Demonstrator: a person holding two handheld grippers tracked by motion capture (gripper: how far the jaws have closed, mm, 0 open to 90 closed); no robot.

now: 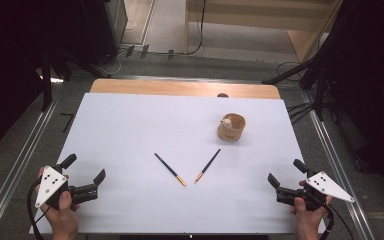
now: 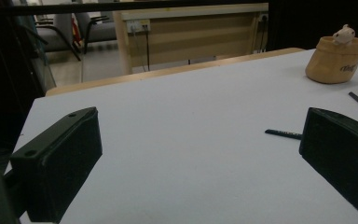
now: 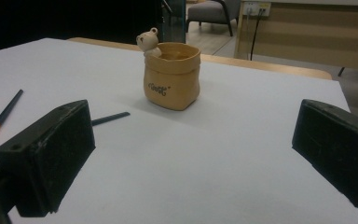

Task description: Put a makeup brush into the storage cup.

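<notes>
Both grippers, left (image 1: 85, 175) and right (image 1: 284, 174), rest wide open and empty at the near corners of the white table (image 1: 130, 120). Two dark chopsticks (image 1: 170, 169) (image 1: 207, 165) lie between them in a V, near what looks like a tan bear cup (image 1: 231, 128).
</notes>
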